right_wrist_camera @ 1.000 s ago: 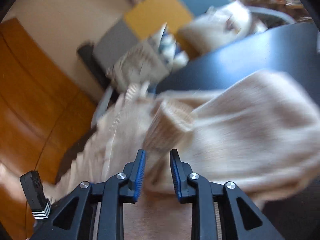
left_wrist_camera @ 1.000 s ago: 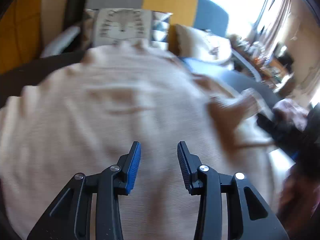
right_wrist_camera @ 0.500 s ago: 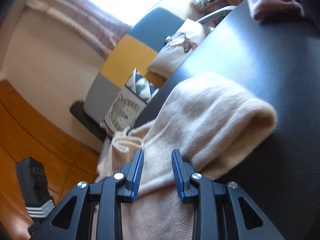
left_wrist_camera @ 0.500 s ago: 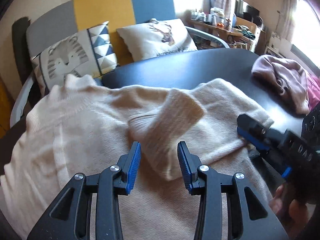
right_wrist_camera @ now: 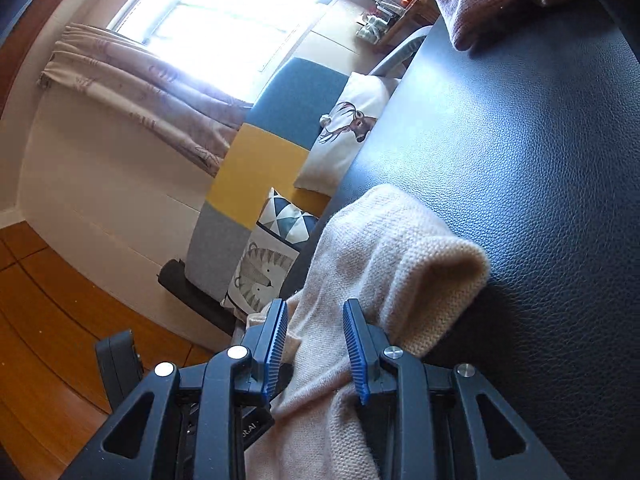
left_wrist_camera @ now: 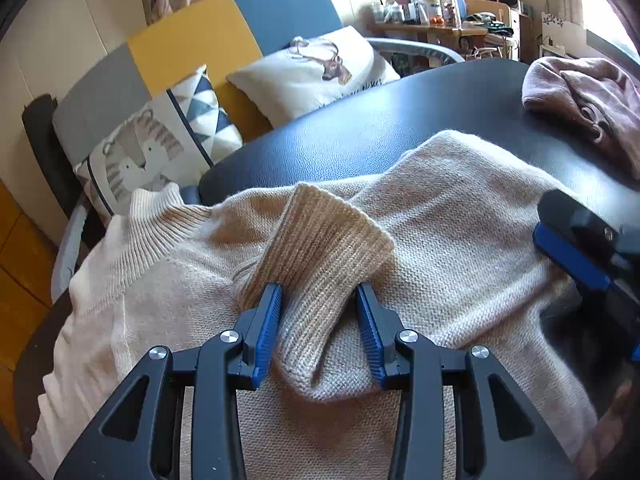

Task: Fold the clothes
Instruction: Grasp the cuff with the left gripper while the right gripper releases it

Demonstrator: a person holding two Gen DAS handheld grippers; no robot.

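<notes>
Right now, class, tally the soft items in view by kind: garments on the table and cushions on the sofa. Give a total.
Garments: 2, the cream sweater and the pink garment.
Cushions: 2, the tiger cushion and the deer cushion.
Total: 4

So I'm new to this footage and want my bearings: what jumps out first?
The cream sweater sprawls over the near part of the black table, one ribbed cuff folded onto its body, lying between the left gripper pads. A mauve garment is heaped at the table's far right. Behind stands a grey, yellow and blue sofa with two animal-print cushions.
</notes>
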